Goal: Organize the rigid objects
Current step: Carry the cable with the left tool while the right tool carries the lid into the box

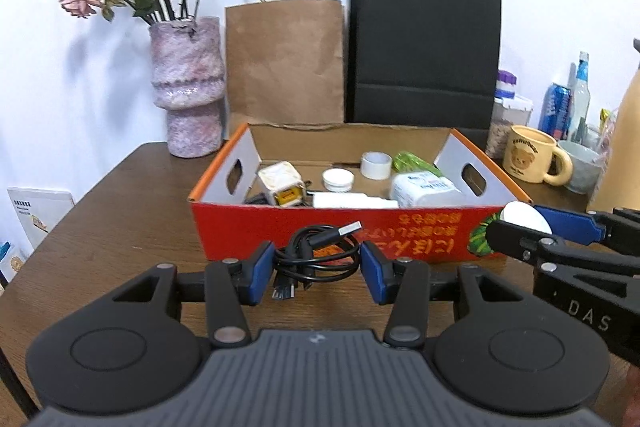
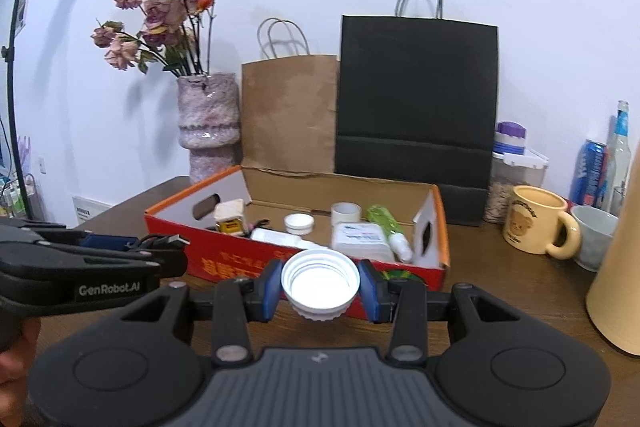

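Note:
My left gripper (image 1: 318, 267) is shut on a coiled black USB cable (image 1: 320, 251) and holds it in front of the red cardboard box (image 1: 340, 231). My right gripper (image 2: 319, 285) is shut on a white screw cap (image 2: 319, 279), its open side facing the camera, just before the box's (image 2: 240, 259) near wall. The right gripper with the cap (image 1: 524, 217) also shows at the right of the left wrist view. The left gripper with the cable (image 2: 160, 242) shows at the left of the right wrist view. Inside the box lie a tape roll (image 1: 376, 165), a white lid (image 1: 338, 179) and a white cube (image 1: 280, 183).
Behind the box stand a brown paper bag (image 1: 284, 63), a black paper bag (image 1: 424, 51) and a pink vase with dried roses (image 1: 188, 87). At the right are a yellow bear mug (image 2: 536, 225), a grey cup (image 2: 592, 239), a blue can (image 2: 588, 173), bottles and a tan cylinder (image 2: 620, 267).

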`<state>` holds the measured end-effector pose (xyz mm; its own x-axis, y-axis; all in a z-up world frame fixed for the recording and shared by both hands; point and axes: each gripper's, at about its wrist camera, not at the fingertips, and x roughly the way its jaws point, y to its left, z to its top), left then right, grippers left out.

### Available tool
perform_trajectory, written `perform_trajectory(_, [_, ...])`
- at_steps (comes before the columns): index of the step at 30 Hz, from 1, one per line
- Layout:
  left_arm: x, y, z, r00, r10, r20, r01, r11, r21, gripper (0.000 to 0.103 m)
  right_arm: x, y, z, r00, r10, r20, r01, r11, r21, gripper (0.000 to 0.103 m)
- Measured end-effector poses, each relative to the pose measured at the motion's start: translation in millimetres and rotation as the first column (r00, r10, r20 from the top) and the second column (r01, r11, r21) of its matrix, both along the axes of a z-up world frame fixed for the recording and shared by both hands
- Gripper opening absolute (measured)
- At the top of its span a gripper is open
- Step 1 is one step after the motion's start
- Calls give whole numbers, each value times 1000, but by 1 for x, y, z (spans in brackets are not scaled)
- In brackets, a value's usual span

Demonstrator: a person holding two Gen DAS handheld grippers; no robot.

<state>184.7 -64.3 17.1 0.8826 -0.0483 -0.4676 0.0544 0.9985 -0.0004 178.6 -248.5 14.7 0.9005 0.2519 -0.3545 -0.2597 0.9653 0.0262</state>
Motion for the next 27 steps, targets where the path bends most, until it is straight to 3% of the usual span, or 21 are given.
perform_trajectory(14, [6, 28, 19, 998, 41, 46, -40, 999, -18, 48, 11, 31, 15, 999, 3, 40, -3, 1000, 1, 39])
perform_trajectory(27, [23, 28, 25, 996, 51, 68, -50, 999, -17, 48, 29, 34, 24, 998, -19, 68, 17, 1000, 24, 39])
